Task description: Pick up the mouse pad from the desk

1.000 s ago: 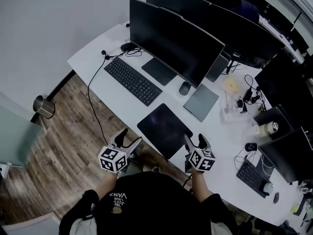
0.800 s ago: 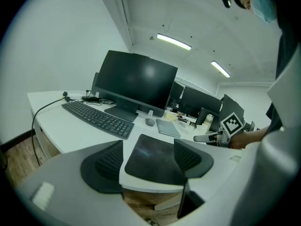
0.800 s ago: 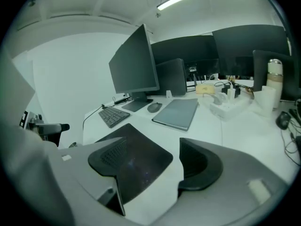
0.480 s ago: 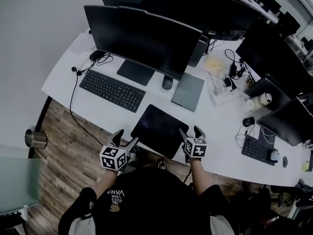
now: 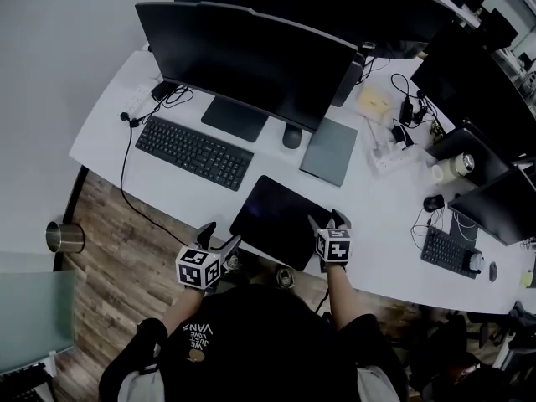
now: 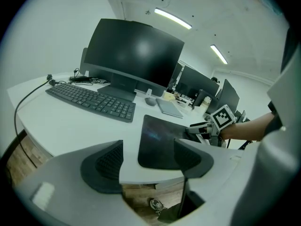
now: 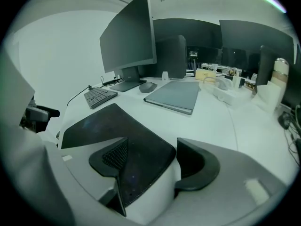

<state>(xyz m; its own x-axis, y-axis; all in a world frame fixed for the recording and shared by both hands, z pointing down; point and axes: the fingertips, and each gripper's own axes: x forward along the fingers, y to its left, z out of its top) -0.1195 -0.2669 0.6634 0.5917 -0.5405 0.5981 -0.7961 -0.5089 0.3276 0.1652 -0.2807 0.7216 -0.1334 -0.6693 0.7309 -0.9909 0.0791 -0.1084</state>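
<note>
The dark mouse pad (image 5: 275,219) lies flat at the desk's front edge, below the monitor. My right gripper (image 5: 327,221) is open at the pad's near right corner. In the right gripper view that corner of the pad (image 7: 117,126) sits between the jaws of the right gripper (image 7: 155,161), one finger over the pad and the other off its right edge. My left gripper (image 5: 222,235) is open just off the desk's front edge, by the pad's near left corner. The left gripper view looks between the jaws of the left gripper (image 6: 148,160) at the pad (image 6: 157,140), with nothing held.
A black keyboard (image 5: 194,152) lies left of the pad, under a wide monitor (image 5: 251,57). A mouse (image 5: 291,136) and a grey closed laptop (image 5: 329,152) lie behind the pad. Cables, a power strip and a cup (image 5: 459,166) crowd the right. A metal bin (image 5: 65,237) stands on the floor.
The right gripper has come forward to the pad's near right corner. The left gripper has stayed near the desk's front edge. The head view has shifted.
</note>
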